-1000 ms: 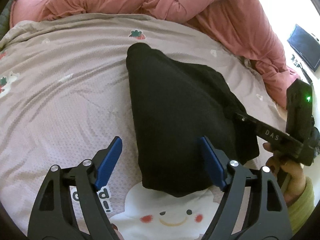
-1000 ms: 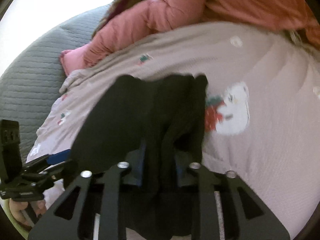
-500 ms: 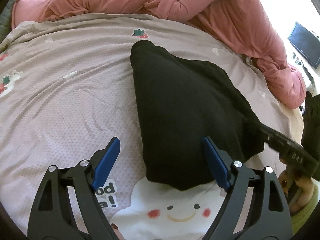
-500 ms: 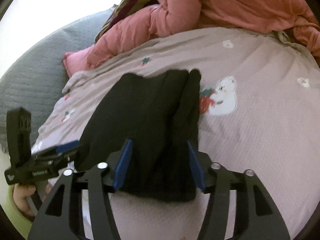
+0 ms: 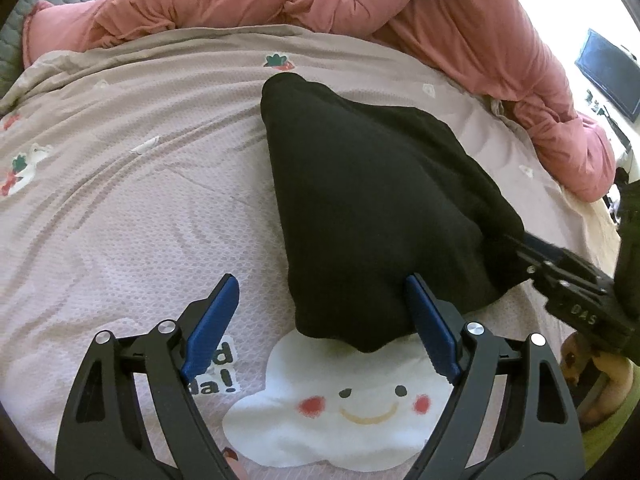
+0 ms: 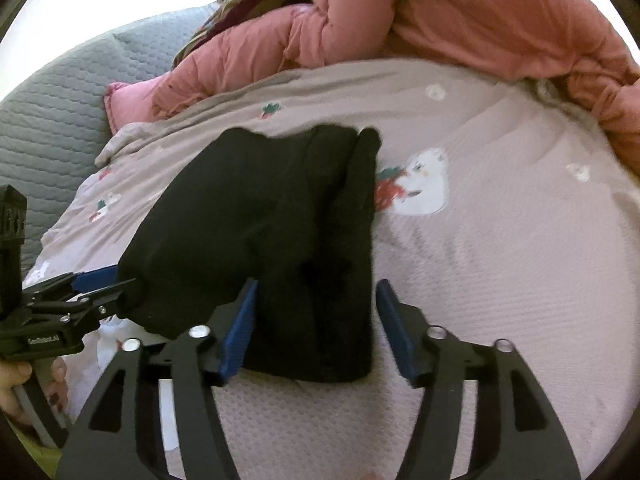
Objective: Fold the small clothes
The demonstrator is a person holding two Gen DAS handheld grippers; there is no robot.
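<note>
Presently the black garment [image 5: 372, 216] lies folded on the mauve sheet [image 5: 132, 208], its near tip over the white cloud print [image 5: 332, 412]; in the right wrist view it [image 6: 256, 232] shows stacked layers with a raised ridge along its right edge.

The left gripper [image 5: 320, 320] stands wide, nothing gripped; its right pad is touching or just beside the garment's near edge, its left pad over bare sheet. The right gripper [image 6: 314, 324] is opening; the garment's near right end lies between its jaws, but the pads are clear of the cloth on both sides, so nothing is held. In the left wrist view that gripper [image 5: 532, 252] sits at the garment's right corner, with a hand [image 5: 600, 384] below it.

Judgement: a fold appears just laid down and the release is in hand. To do it well, let the jaws open fully before drawing back, and withdraw along the sheet's plane without lifting, so that no pad catches the top layer; the ridge looks loose and could spring open; a light press there would settle it. A pink quilt [image 5: 400, 4] is bunched well beyond the work.
</note>
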